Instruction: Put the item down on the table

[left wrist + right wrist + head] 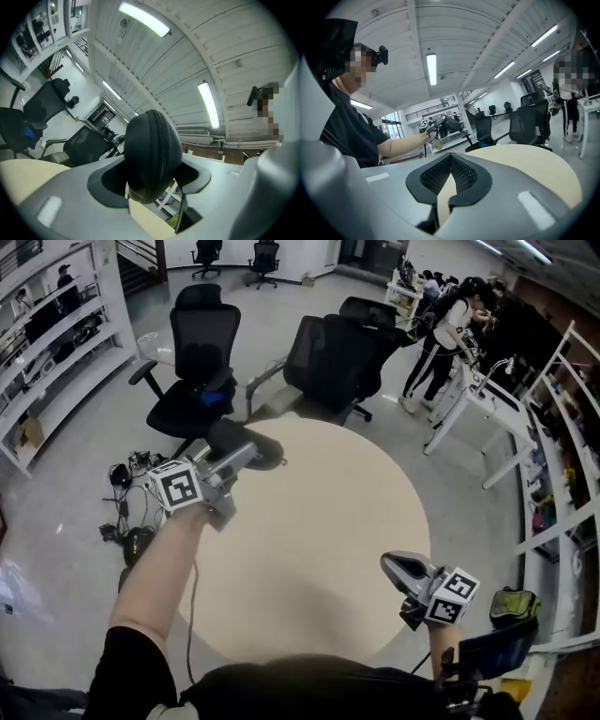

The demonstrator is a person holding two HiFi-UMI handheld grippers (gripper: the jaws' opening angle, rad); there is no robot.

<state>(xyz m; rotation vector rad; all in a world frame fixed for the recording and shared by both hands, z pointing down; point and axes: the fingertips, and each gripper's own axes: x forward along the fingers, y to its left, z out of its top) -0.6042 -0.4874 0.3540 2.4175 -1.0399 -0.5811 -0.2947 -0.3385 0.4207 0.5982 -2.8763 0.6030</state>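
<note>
A round, pale beige tabletop [319, 521] with a plain matte face carries nothing on it. It stands on a glossy grey floor [66, 521] in a large open office with a white ribbed ceiling and long strip lights. White shelving [56, 343] runs along the left side, and white desks [487, 399] run along the right, where several people stand working.

Three black mesh office chairs [197, 362] crowd the tabletop's far edge, one of them with something blue on its seat. Two more stand far off by the back wall. A tangle of black cables and gear [131, 493] lies on the floor to the left, and a green bag [514, 604] sits low on the right.

There is one container among the task's things: a black oval hard-shell case with a zip round its rim [152, 154]. The zip is done up, so its contents cannot be seen. The left tool [230, 465] pinches this case between its two jaws, which are spread to the case's width. It holds the case in the air over the far-left edge of the tabletop, clear of the surface.

The right tool [449, 180] has its jaw tips pressed together with nothing between them. It hangs over the tabletop's near-right edge, well apart from the case.
</note>
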